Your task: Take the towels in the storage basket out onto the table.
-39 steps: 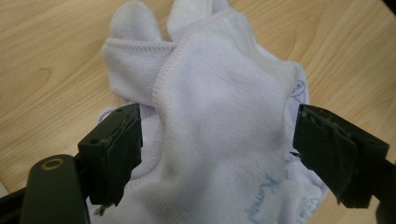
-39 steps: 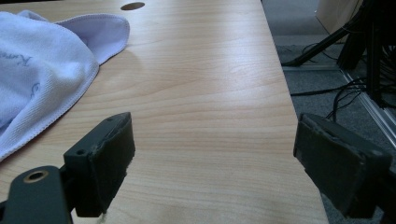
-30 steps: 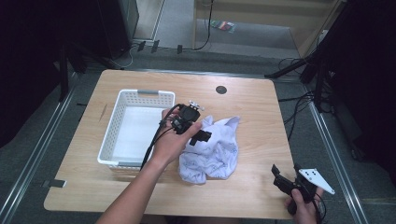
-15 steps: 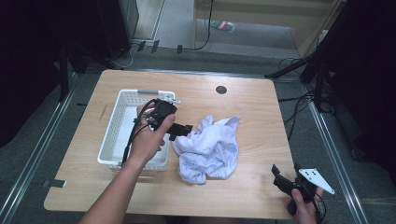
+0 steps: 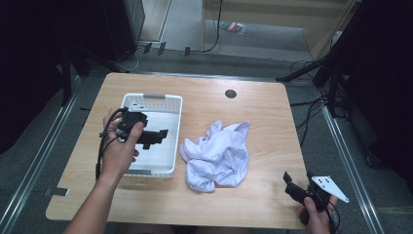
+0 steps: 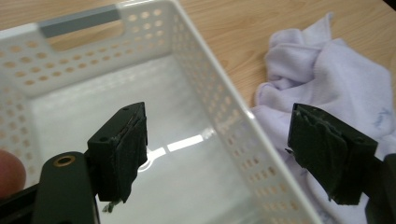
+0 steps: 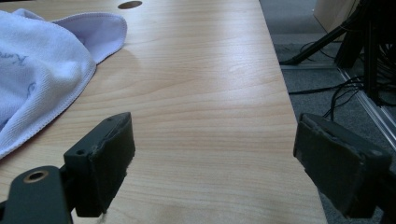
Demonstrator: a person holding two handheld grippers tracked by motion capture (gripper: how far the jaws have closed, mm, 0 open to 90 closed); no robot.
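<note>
Moved: my left claw is now hanging over the white basket near the bench's left edge, having travelled away from the crumpled cloth where it was hovering a second ago; the cloth is lying as it was.
Left claw state: its jaws have just been closing a little, yet they are standing well apart with nothing between them; in the left gripper view the left claw is looking down into the bare basket, with the cloth off beyond the basket's wall.
Right claw state: my right claw is resting at the bench's near right corner, jaws wide and holding nothing; the right gripper view shows the right claw framing bare wood, the cloth's edge off to one side.
Cloth place: it is sitting in a heap about mid-bench, just beside the basket's right wall, touching or nearly so.
Cloth handling: I am judging it light, soft and floppy; a raised fold on top of the heap looks the best place to pinch.
Hand pose: my left hand is holding the claw roughly level, pointing toward the cloth.
</note>
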